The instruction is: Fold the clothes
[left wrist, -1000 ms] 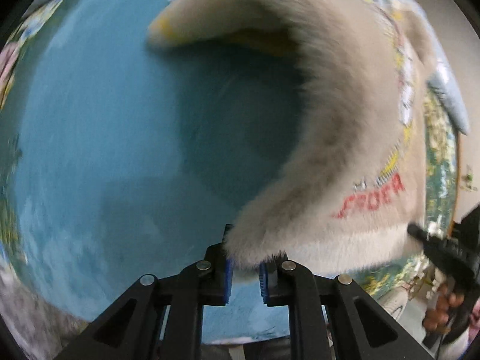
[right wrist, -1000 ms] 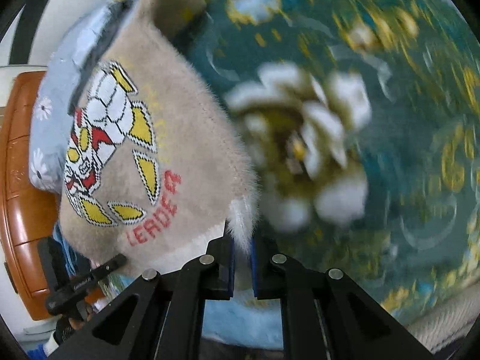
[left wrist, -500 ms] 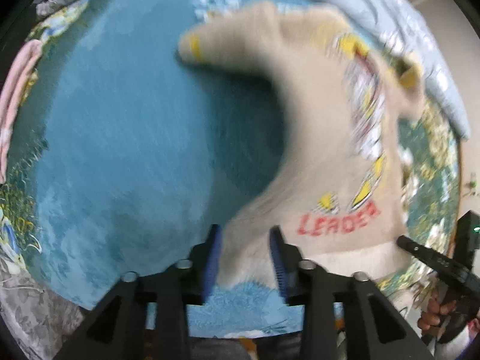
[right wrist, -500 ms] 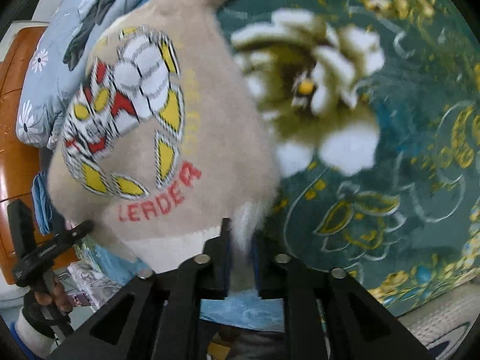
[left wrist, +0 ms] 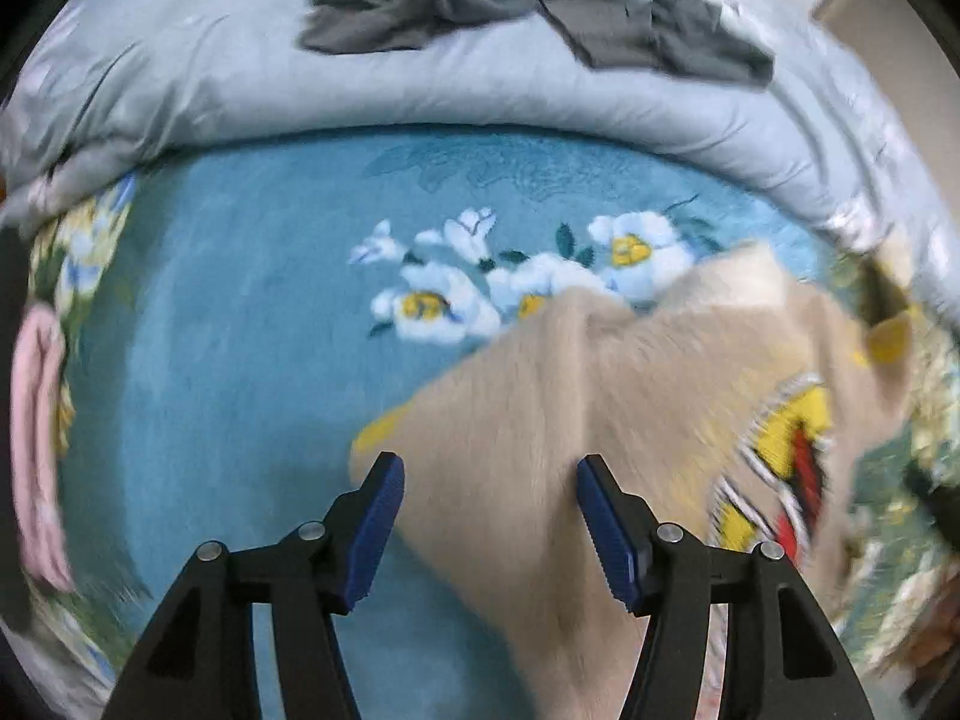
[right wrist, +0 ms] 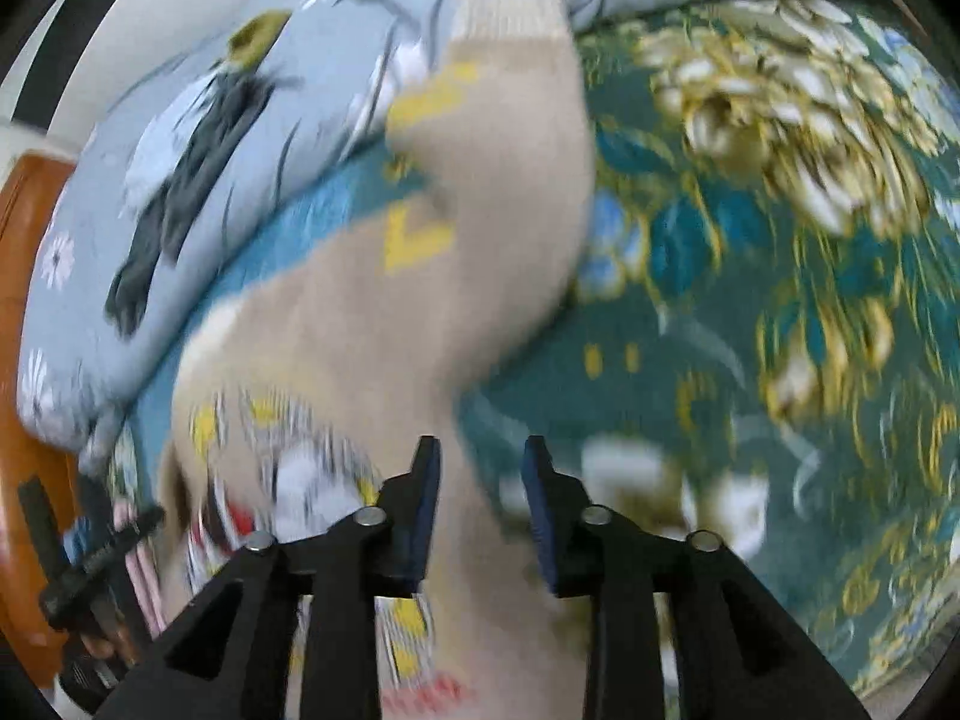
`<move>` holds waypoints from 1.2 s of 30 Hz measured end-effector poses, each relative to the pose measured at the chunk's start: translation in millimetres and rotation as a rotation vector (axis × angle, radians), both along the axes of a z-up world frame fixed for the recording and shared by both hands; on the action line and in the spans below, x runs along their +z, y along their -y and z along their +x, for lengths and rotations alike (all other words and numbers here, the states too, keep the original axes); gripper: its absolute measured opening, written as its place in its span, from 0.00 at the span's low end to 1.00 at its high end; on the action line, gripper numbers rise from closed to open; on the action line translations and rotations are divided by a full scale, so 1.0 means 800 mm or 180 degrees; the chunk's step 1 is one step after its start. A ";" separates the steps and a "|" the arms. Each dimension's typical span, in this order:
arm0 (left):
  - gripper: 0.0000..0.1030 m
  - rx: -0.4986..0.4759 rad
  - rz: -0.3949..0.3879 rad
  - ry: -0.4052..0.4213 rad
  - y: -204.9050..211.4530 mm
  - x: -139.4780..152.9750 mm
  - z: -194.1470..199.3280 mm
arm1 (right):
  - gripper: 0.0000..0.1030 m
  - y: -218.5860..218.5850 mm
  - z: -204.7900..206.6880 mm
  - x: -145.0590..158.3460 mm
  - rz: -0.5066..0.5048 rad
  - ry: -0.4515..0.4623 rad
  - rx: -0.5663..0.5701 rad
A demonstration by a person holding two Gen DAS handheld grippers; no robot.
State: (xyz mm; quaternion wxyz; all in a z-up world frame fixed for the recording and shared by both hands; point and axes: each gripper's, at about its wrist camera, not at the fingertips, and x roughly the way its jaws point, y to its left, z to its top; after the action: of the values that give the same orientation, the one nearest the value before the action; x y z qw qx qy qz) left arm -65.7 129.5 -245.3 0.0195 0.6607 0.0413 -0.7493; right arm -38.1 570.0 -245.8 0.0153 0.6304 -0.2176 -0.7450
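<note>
Right wrist view blurs the sweater (right wrist: 510,228); both grippers' jaws gape, holding nothing

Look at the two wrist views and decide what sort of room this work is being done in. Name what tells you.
Most likely a bedroom, on a bed. A rolled pale blue quilt lies along the far edge of a floral plush blanket, a wooden bed frame shows alongside, and a beige sweater lies spread out.

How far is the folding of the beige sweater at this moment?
Done: the beige sweater lies on the blue blanket, and one sleeve appears turned in. In hand: nothing; the left gripper and right gripper are both open above it. Left: the remaining folds, plus the grey garment on the quilt.
</note>
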 end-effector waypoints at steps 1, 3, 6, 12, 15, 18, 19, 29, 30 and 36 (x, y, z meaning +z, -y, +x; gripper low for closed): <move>0.62 -0.0085 -0.0112 0.0048 -0.008 -0.010 -0.008 | 0.32 0.005 -0.016 -0.012 0.0021 -0.0012 -0.0076; 0.63 -0.0238 -0.0253 0.0088 -0.018 -0.018 -0.017 | 0.35 0.001 -0.042 -0.028 0.0051 0.0001 -0.0234; 0.63 -0.0431 -0.0460 -0.0020 -0.023 -0.021 -0.022 | 0.40 -0.016 -0.069 -0.047 0.0060 0.0076 -0.0441; 0.61 0.0195 0.0118 -0.0111 0.032 -0.013 -0.035 | 0.40 -0.022 -0.082 -0.072 -0.0102 0.0147 -0.0612; 0.61 0.0474 0.0257 -0.0075 0.055 -0.017 -0.045 | 0.40 -0.023 -0.086 -0.083 -0.0193 0.0169 -0.0687; 0.61 0.0327 0.0114 -0.0039 0.047 -0.015 -0.052 | 0.40 -0.021 -0.088 -0.084 -0.0282 0.0153 -0.0737; 0.54 0.0248 0.0067 -0.0035 0.041 -0.013 -0.055 | 0.40 -0.019 -0.090 -0.085 -0.0296 0.0149 -0.0737; 0.14 0.0341 0.0420 -0.0322 0.038 0.038 -0.073 | 0.16 -0.008 -0.097 -0.066 -0.0689 -0.0034 -0.0905; 0.13 0.0359 0.0463 -0.0394 0.040 0.047 -0.074 | 0.16 -0.006 -0.099 -0.057 -0.0721 -0.0095 -0.0881; 0.00 0.0731 0.0757 -0.1355 0.093 0.154 -0.067 | 0.15 -0.016 -0.086 0.030 -0.0912 -0.0848 -0.0781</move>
State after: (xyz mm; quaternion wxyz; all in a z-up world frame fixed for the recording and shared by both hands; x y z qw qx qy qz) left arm -119.2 55.4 -121.7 0.0175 0.4768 0.2068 -0.8541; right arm -107.2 583.0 -221.6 0.0425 0.4867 -0.3922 -0.7794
